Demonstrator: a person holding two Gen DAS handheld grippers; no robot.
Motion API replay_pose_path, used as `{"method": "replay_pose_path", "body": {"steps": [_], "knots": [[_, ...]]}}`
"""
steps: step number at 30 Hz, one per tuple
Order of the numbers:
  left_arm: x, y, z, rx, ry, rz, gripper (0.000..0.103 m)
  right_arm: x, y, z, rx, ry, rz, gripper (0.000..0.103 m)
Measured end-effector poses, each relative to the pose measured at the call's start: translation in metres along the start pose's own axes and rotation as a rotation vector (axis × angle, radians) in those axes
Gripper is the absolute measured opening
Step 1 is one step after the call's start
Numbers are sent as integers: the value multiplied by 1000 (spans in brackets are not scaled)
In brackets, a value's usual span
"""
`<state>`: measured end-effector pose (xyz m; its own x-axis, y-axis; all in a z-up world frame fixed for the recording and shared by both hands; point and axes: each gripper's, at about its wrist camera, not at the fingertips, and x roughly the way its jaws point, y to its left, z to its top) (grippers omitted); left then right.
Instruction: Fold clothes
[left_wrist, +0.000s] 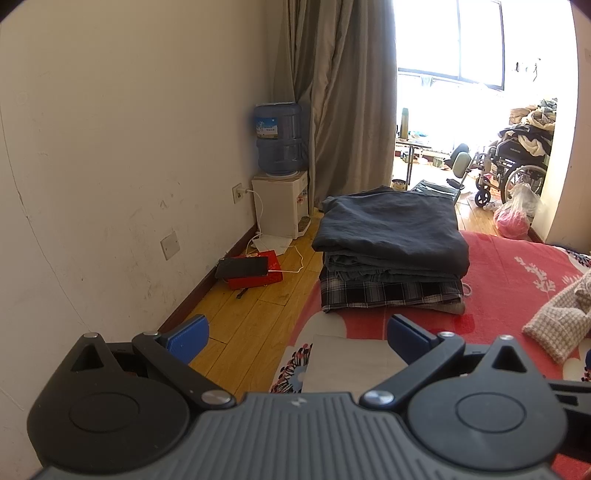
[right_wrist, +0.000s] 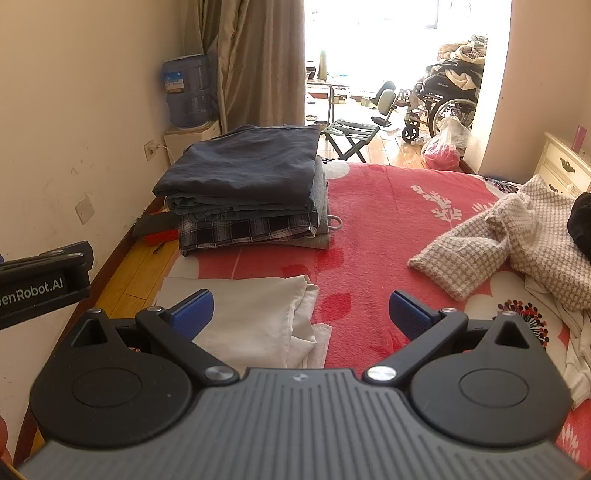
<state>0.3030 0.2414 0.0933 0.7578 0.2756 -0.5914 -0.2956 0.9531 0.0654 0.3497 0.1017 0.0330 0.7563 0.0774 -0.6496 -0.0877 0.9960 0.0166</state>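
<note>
1. A red floral bedspread (right_wrist: 388, 206) is covering the bed and carrying all the clothes.
2. A stack of folded clothes (right_wrist: 247, 192) is sitting at the bed's far left edge, a dark navy piece on top and a plaid one beneath.
3. A houndstooth knit garment (right_wrist: 517, 251) is lying crumpled on the right side, well apart from the stack.
4. A folded white garment (right_wrist: 258, 317) is resting just ahead of both grippers, near the bed's left edge; its exact folds are hard to make out.
5. The right gripper (right_wrist: 301, 314) is hovering over it, blue fingers spread wide, gripping nothing.
6. The left gripper (left_wrist: 297, 338) is likewise gaping wide, empty.
</note>
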Motion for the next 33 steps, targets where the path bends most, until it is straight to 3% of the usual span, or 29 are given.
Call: {"method": "replay_pose_path", "body": {"steps": [33], "knots": [[-2,0,0,4,2,4,103,0,1,-1,5,-1,3,102]]}}
